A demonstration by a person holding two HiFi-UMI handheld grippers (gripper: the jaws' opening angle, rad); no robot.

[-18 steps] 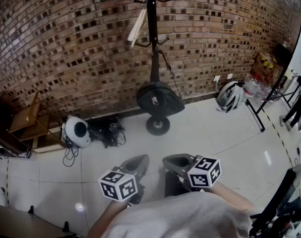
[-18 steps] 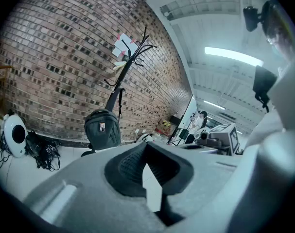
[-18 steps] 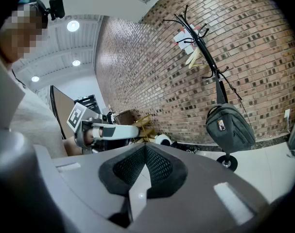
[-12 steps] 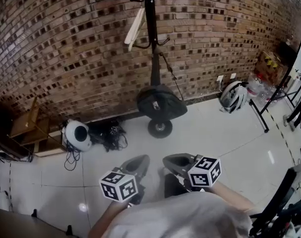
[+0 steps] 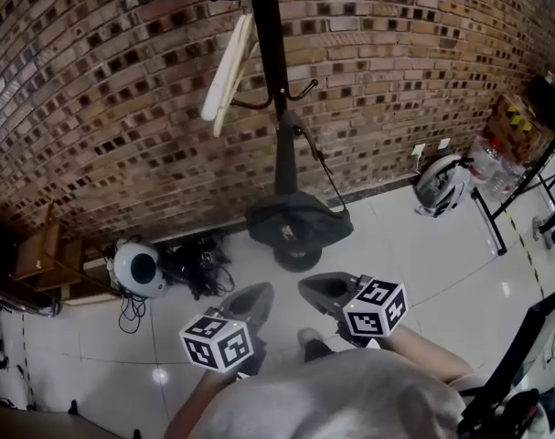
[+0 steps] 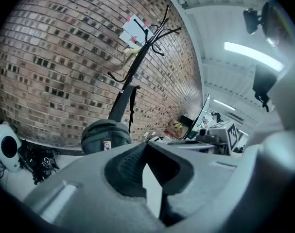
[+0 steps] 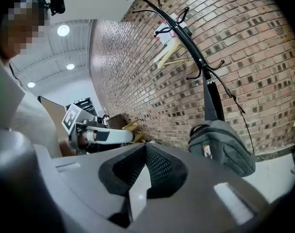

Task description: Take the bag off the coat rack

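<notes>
The soft, probably light bag [image 5: 298,227] hung low on the coat rack [image 5: 270,53] by its strap [image 5: 286,154], the best hold, while the left gripper [image 5: 251,300] and right gripper [image 5: 319,290] sat clenched empty, well short of it.

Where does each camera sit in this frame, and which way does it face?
Head view: on the person's head, facing steeply down at the coat rack and grey bag by the brick wall; left gripper, right gripper and shirt show.
Left gripper view: on that gripper, along its shut jaws toward coat rack and bag; right gripper shows at right.
Right gripper view: on that gripper, along its shut jaws toward coat rack and bag; left gripper shows at left.
Shared: all three show coat rack and bag.
</notes>
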